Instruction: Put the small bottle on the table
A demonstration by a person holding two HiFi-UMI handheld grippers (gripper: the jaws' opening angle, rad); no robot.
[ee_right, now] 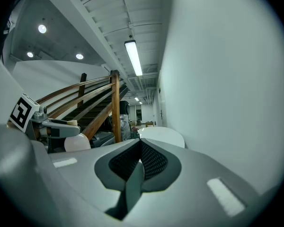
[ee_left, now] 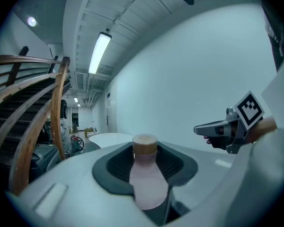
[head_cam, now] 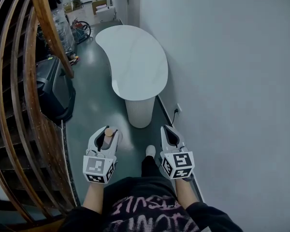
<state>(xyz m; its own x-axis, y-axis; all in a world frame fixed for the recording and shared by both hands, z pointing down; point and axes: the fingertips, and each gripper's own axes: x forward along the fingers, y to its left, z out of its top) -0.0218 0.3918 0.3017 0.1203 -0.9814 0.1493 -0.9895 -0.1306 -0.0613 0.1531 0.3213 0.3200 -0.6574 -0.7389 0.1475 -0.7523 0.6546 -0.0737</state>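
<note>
Small bottle (ee_left: 146,181) pinched by left gripper (head_cam: 107,134); right gripper (head_cam: 170,132) closed, empty; both pointing forward

1. right tongs (ee_right: 140,143) closed together, nothing between them.
2. white tabletop (ee_right: 163,135) ahead, along the wall (ee_right: 217,89).
3. at left, left tongs (ee_right: 66,124) grip the small bottle (ee_right: 77,144), near a wooden stair rail (ee_right: 115,105).

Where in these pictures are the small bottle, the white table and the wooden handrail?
small bottle (ee_left: 149,183), left gripper view, on its pale pink body.
table (head_cam: 135,57), head view, on its bare white top.
handrail (head_cam: 50,28), head view, on the wooden top rail.
</note>
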